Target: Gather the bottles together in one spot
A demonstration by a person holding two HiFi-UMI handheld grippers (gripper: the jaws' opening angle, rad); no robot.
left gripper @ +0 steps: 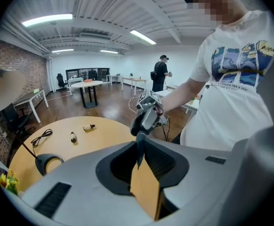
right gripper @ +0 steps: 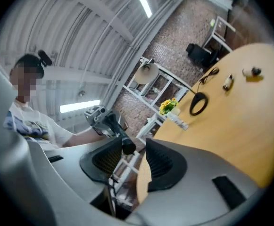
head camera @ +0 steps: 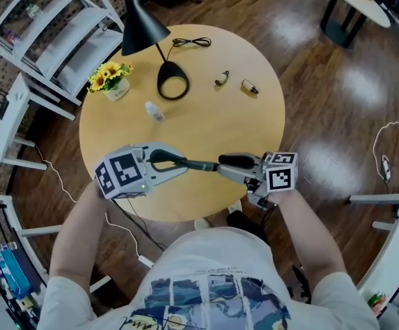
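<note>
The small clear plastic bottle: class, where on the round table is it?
In the head view the clear bottle lies left of centre on the table, nearest the yellow flowers and the black ring-shaped lamp base.

Our left gripper (left gripper: 140, 153), jaws together, points at our right gripper (left gripper: 139, 133); beyond, we see two small bottles (left gripper: 73, 137) (left gripper: 88, 126) on the round table (left gripper: 94, 142).

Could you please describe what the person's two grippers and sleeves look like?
The left gripper and right gripper are both smooth grey moulded shells with black textured pads. Each carries a marker cube, the left cube and the right cube, patterned with black-and-white squares. The person wears a white short-sleeved T-shirt with a blue print.
</note>
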